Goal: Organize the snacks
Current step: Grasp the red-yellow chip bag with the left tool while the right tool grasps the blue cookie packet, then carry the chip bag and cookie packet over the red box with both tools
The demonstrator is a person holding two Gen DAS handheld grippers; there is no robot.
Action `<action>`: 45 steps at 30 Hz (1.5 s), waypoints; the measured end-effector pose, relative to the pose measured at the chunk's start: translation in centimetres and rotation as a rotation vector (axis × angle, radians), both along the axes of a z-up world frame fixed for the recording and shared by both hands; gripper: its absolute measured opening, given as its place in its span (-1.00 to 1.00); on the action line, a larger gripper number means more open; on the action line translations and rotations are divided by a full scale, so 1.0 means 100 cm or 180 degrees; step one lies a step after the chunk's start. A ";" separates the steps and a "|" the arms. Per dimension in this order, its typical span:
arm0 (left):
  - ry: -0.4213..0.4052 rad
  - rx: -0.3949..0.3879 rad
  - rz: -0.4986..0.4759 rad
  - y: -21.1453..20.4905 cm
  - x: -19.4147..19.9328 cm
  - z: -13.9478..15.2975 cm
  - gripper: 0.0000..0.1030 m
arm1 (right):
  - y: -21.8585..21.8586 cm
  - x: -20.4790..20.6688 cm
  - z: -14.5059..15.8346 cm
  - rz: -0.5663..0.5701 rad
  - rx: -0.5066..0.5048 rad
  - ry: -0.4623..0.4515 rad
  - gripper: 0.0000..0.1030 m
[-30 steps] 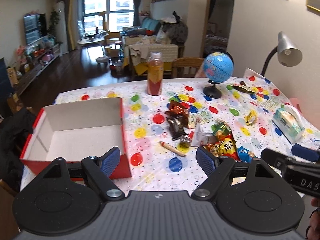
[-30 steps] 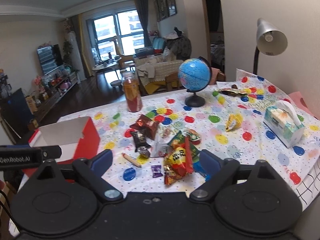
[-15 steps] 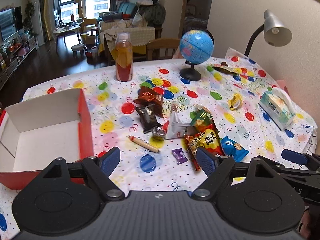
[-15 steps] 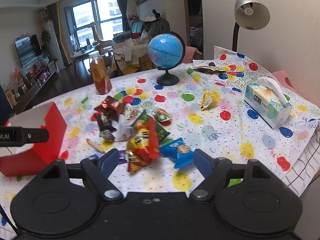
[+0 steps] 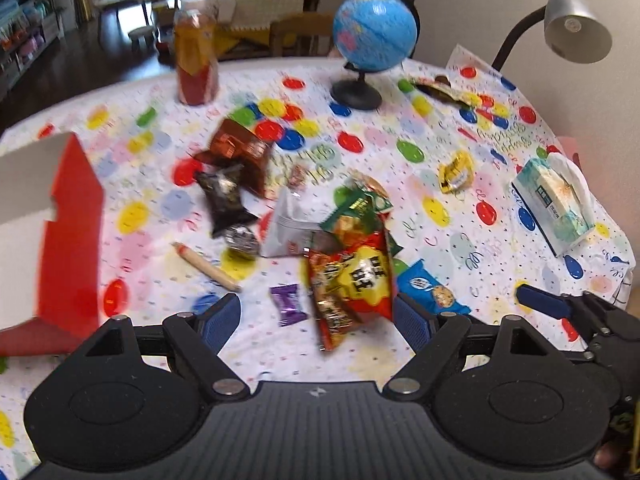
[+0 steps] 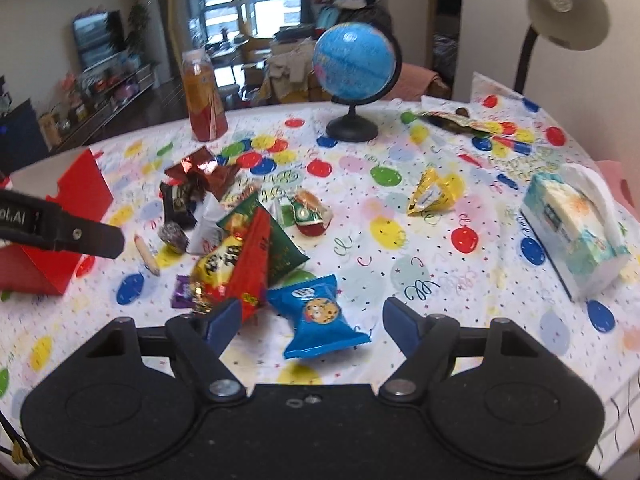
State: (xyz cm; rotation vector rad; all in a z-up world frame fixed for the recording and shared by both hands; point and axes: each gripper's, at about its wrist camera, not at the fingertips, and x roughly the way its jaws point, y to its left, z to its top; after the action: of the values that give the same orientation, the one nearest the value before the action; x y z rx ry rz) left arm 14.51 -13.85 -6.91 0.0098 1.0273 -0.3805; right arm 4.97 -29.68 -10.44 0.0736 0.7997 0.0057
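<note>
A pile of snack packets lies mid-table on the balloon-print cloth. In the left wrist view my left gripper (image 5: 318, 318) is open just above a red and yellow snack bag (image 5: 352, 280) and a purple candy (image 5: 286, 304). An open red box (image 5: 76, 240) stands at the left. In the right wrist view my right gripper (image 6: 312, 320) hovers over a blue cookie packet (image 6: 320, 316). Its jaws are closing, the packet lies between them, and the pads do not touch it. A finger of the left gripper (image 6: 80, 236) reaches in from the left, in front of the red box (image 6: 84, 196).
Behind the pile stand a globe (image 5: 374, 32) and an orange drink bottle (image 5: 196, 60). A tissue box (image 6: 572, 232) and a desk lamp (image 6: 564, 8) are at the right, by the wall. A yellow packet (image 6: 434, 194), brown packets (image 5: 236, 152) and a pencil-like stick (image 5: 206, 266) lie around.
Both grippers have come forward and down toward the snack pile, which now looks larger. The red box has slid to the left edge of both views. The right jaws have narrowed a little.
</note>
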 end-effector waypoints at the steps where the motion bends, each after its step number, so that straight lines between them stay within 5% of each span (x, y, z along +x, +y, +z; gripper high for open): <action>1: 0.0052 -0.0011 -0.0017 -0.005 0.005 -0.003 0.62 | -0.003 0.004 -0.003 0.0018 0.0016 0.0024 0.47; 10: 0.0577 -0.0057 0.0014 -0.034 0.045 -0.031 0.62 | -0.018 0.030 -0.030 0.0307 0.0144 0.0291 0.37; 24: 0.0664 0.0404 -0.0185 -0.081 0.066 -0.062 0.62 | -0.020 0.061 -0.057 0.0503 0.0139 0.0503 0.28; 31: 0.0663 0.0498 -0.0187 -0.085 0.066 -0.071 0.60 | -0.019 0.066 -0.066 0.0452 0.0207 0.0559 -0.02; 33: 0.0675 0.0492 -0.0175 -0.084 0.067 -0.073 0.40 | -0.019 0.065 -0.067 0.0449 0.0238 0.0548 -0.09; 45: 0.0695 0.0367 -0.0065 -0.069 0.060 -0.072 0.16 | -0.021 0.057 -0.062 0.0303 0.0366 0.0527 -0.23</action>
State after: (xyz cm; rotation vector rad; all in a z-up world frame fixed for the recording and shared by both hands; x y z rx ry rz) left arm 20.53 -20.77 -14.08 0.0840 1.2648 -0.3455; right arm 10.62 -31.76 -16.64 0.1463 0.9676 0.1373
